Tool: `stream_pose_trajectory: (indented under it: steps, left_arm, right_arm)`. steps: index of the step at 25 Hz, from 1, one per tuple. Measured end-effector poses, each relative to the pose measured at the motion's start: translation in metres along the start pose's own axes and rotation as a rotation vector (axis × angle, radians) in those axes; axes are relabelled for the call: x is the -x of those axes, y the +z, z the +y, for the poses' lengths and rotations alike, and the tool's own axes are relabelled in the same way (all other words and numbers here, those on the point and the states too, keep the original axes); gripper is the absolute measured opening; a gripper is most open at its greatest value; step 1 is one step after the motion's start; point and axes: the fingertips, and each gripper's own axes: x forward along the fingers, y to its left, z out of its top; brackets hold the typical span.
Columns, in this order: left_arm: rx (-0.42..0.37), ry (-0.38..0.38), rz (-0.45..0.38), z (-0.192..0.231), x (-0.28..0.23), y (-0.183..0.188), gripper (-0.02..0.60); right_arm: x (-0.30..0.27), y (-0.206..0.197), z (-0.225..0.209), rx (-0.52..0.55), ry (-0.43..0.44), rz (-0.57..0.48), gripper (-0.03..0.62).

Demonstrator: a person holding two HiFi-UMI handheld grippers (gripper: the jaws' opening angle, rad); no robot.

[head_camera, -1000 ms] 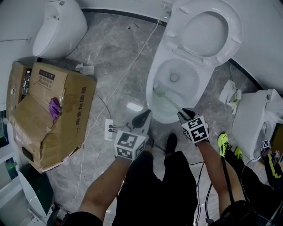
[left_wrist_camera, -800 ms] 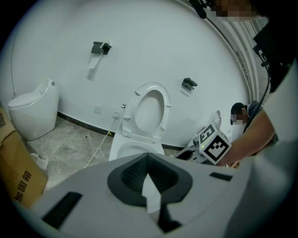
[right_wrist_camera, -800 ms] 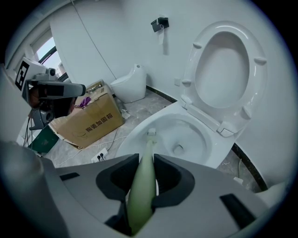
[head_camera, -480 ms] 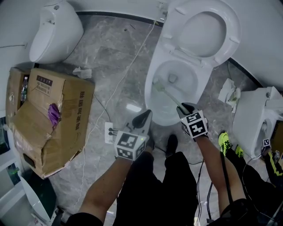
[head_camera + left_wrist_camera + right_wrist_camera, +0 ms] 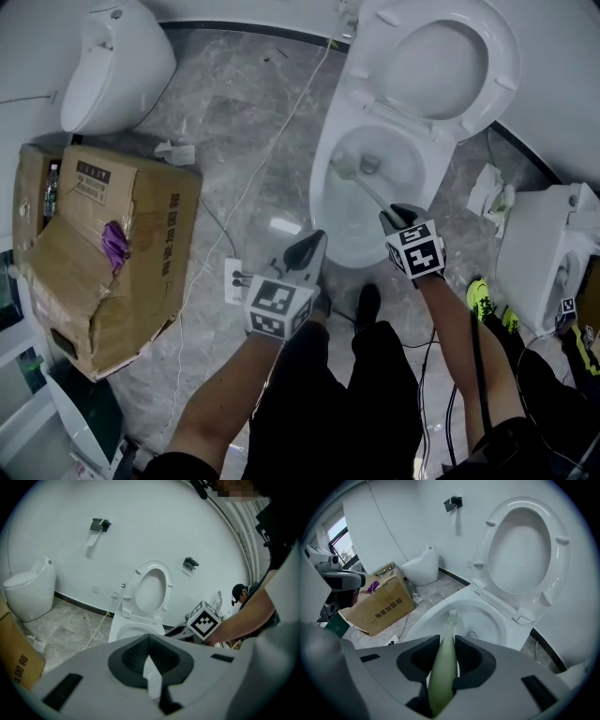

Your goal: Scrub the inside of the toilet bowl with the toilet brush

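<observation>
Clamping the pale green handle of the toilet brush (image 5: pixel 443 667) between the two pads of the right gripper (image 5: pixel 442 654), jaws pressing on it from both sides. Pointing the brush forward and down from that gripper, its bristle head lying inside the toilet bowl (image 5: pixel 419 623), low on the inner wall and just beside the drain hole (image 5: pixel 472 633). Holding the left gripper (image 5: pixel 307 249) over the floor, left of the bowl and apart from it, jaws squeezed together on nothing. Showing, in the head view alone, the whole slant of the brush from gripper up to bristles, plus a cardboard box (image 5: pixel 112 234) and a power strip (image 5: pixel 232 278) on the floor. Catching, in the left gripper view alone, two wall fittings (image 5: pixel 98 525) above the raised seat (image 5: pixel 152 590) and the right gripper's marker cube (image 5: pixel 205 619), the bowl's inside being hidden there behind the gripper's own body.
</observation>
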Motion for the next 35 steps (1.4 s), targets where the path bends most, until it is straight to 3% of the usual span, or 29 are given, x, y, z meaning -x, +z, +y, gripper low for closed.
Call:
stream_pose_trajectory:
  steps: [17, 35]
  left_arm:
    - [0.002, 0.017, -0.002, 0.001, -0.004, 0.006, 0.008]
    - [-0.019, 0.003, 0.001, -0.027, -0.009, 0.007, 0.008]
  right_arm:
    - [-0.005, 0.018, -0.059, -0.075, -0.11, -0.012, 0.106]
    - [0.025, -0.021, -0.109, -0.161, -0.217, 0.001, 0.106]
